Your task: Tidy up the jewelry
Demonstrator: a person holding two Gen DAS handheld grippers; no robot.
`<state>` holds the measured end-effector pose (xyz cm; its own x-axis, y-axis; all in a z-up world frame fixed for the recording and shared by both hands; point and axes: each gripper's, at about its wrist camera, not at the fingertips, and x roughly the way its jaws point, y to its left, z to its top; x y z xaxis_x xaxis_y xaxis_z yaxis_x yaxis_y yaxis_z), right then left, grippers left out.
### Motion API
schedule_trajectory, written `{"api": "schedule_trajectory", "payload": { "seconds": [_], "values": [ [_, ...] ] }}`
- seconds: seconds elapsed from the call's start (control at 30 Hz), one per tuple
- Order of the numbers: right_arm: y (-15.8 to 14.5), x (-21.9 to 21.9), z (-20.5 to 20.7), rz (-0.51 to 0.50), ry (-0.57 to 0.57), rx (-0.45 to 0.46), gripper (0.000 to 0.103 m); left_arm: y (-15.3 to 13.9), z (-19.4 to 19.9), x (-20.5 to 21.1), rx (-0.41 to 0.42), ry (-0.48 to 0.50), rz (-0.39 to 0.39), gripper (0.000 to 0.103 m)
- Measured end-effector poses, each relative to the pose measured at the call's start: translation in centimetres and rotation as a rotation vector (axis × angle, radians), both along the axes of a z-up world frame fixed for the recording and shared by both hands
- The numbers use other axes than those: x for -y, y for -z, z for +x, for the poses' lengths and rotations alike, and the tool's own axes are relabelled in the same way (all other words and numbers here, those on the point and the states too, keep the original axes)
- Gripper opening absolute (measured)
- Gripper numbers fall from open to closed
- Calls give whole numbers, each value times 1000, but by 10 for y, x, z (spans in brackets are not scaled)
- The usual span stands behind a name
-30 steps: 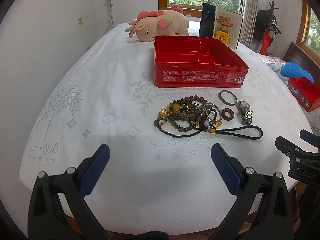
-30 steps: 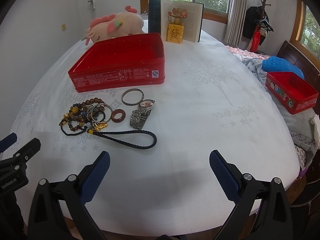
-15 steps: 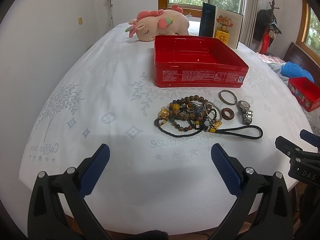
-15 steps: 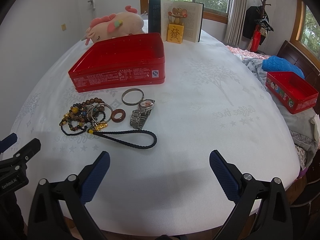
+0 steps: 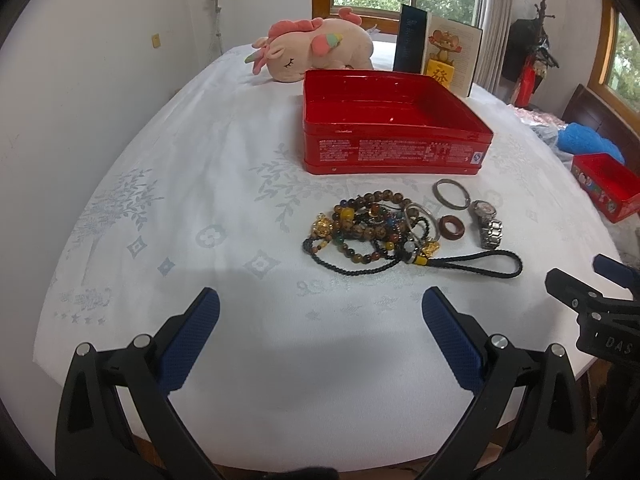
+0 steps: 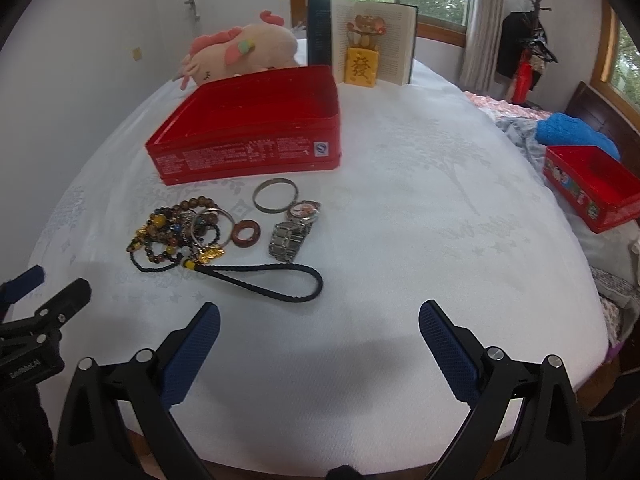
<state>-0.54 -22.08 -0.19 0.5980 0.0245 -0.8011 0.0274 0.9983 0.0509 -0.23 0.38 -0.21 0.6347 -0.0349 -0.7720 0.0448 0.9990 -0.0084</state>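
Before the open red metal tin point(image 5: 396, 136) lies a tangled heap of beaded bracelets point(image 5: 372, 228); a steel wristwatch point(image 6: 296, 228) rests beside it. Both the left gripper point(image 5: 318, 322) and right gripper point(image 6: 319, 326) hover spread wide, holding nothing.

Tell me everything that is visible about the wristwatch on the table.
The wristwatch lies flat on the white tablecloth, to the right of the bead pile. It has a round pale dial in a silver-coloured case and a shiny metal link band, bunched toward the camera. It looks like steel. Its case lies close to the silver bangle; whether they touch is unclear. The brown ring lies just left of it. No gripper holds it.
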Motion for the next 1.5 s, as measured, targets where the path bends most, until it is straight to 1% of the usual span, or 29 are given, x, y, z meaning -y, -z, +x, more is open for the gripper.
{"api": "schedule_trajectory", "payload": {
  "seconds": [0.1, 0.23, 0.37, 0.43, 0.47, 0.5, 0.53, 0.57, 0.6, 0.67, 0.73, 0.8, 0.9, 0.93, 0.97, 1.07, 1.1, 1.23, 1.27, 1.4, 1.5],
  "values": [
    [-3, 4, 5, 26, -26, -1, 99, 1, 3, -2, 1, 11, -17, 100],
    [-3, 13, 18, 66, -65, -29, 99, 0, 9, -5, 3, 11, -31, 100],
    [-3, 22, 35, 140, -107, -66, 98, 1, 20, -9, -18, 6, -54, 100],
    [-3, 26, 45, 179, -123, -90, 85, 0, 24, -11, -21, 4, -64, 100],
    [-2, 28, 51, 204, -132, -104, 81, 0, 26, -11, -23, 8, -69, 100],
    [0, 30, 57, 230, -140, -121, 75, -1, 29, -11, -29, 12, -74, 100],
    [2, 31, 62, 252, -148, -137, 71, -1, 31, -12, -33, 13, -78, 100],
    [4, 31, 67, 270, -156, -152, 70, -2, 34, -12, -34, 14, -86, 100],
    [6, 30, 73, 286, -167, -171, 65, -2, 36, -12, -35, 15, -89, 100],
    [12, 25, 83, 297, -190, -200, 60, -2, 41, -11, -39, 22, -96, 100],
    [19, 20, 91, 303, -200, -234, 52, -1, 49, -9, -59, 49, -121, 100],
    [25, 15, 99, 307, -216, -260, 48, 0, 57, -6, -88, 77, -154, 97],
    [35, 11, 111, 315, -216, -298, 41, 2, 73, 4, -138, 130, -200, 89],
    [37, 11, 114, 314, -215, -303, 40, 2, 78, 8, -150, 146, -206, 83],
    [39, 12, 116, 316, -211, -307, 39, 3, 85, 13, -170, 168, -222, 80],
    [42, 12, 122, 314, -210, -310, 38, 9, 103, 24, -232, 218, -274, 78],
    [43, 14, 124, 313, -208, -312, 38, 11, 108, 28, -246, 231, -281, 78],
    [49, 18, 127, 314, -204, -320, 27, 23, 124, 44, -301, 257, -293, 69],
    [50, 19, 127, 316, -204, -316, 26, 25, 127, 48, -314, 265, -305, 68],
    [48, 26, 128, 304, -201, -297, 19, 29, 137, 60, -318, 287, -310, 64],
    [44, 31, 125, 292, -200, -287, 18, 33, 142, 66, -334, 294, -308, 57]
  ]
}}
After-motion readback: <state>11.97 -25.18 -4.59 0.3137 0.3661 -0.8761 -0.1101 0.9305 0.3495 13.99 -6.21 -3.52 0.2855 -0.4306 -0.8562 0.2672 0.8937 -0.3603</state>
